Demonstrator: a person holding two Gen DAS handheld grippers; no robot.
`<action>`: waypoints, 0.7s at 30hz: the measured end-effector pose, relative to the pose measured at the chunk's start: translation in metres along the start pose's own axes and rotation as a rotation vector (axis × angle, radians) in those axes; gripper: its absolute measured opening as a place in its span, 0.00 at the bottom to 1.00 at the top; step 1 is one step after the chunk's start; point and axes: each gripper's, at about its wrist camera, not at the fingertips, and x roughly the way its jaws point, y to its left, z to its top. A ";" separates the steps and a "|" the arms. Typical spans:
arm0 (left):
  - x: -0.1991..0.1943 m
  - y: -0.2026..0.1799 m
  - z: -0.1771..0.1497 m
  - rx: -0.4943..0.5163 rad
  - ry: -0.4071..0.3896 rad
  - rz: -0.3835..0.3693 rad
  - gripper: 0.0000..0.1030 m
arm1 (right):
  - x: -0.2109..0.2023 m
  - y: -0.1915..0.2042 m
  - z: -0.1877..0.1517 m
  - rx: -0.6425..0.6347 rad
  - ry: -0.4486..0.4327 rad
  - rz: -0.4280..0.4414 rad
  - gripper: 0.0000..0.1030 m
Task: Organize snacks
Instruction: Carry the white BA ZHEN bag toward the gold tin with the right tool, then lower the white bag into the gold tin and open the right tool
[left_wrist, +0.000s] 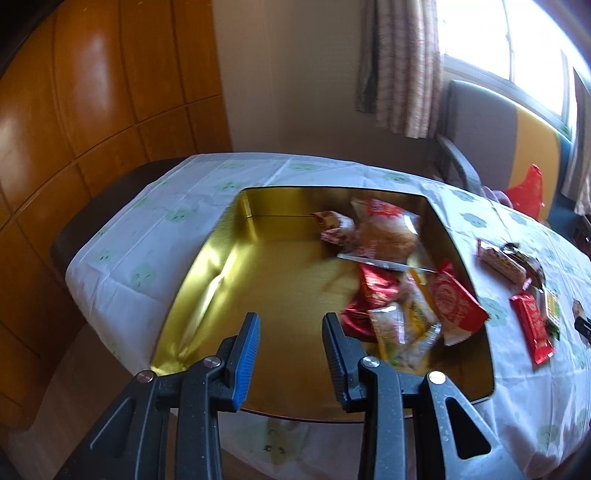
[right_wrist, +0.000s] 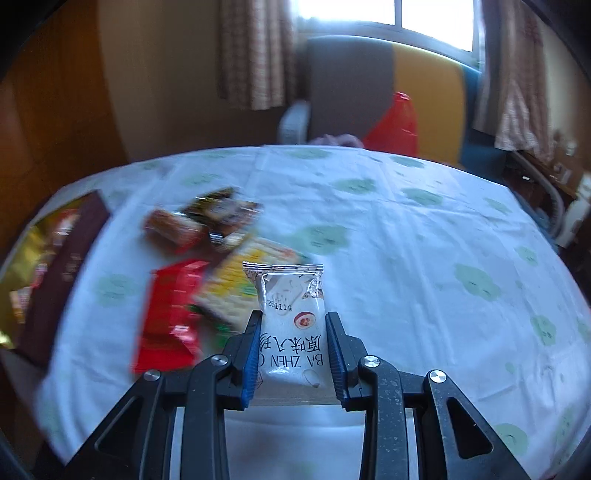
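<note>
A gold-lined open box (left_wrist: 266, 273) lies on the table with several snack packets (left_wrist: 402, 295) piled along its right side. My left gripper (left_wrist: 291, 321) is open and empty above the box's near edge. My right gripper (right_wrist: 293, 321) is shut on a white snack packet (right_wrist: 290, 314) printed "BA ZHEN", held above the tablecloth. Loose on the cloth are a red packet (right_wrist: 171, 314), a yellow cracker packet (right_wrist: 236, 291) and brown wrapped snacks (right_wrist: 207, 221). They also show in the left wrist view, right of the box, such as the red packet (left_wrist: 532, 328).
The table wears a white cloth with green motifs (right_wrist: 424, 258). The box's dark outer wall (right_wrist: 66, 273) shows at the left in the right wrist view. A grey and yellow chair (right_wrist: 388, 85) with a red bag (right_wrist: 397, 122) stands behind the table. Wooden panelling (left_wrist: 92, 110) is on the left.
</note>
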 end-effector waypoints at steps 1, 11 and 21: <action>0.000 0.004 0.000 -0.008 -0.001 0.006 0.34 | -0.002 0.013 0.004 -0.024 0.001 0.049 0.32; 0.004 0.027 -0.003 -0.061 0.008 0.035 0.34 | -0.015 0.175 0.021 -0.290 -0.005 0.426 0.32; 0.005 0.029 -0.004 -0.061 0.003 0.041 0.34 | -0.011 0.227 0.016 -0.388 0.013 0.492 0.32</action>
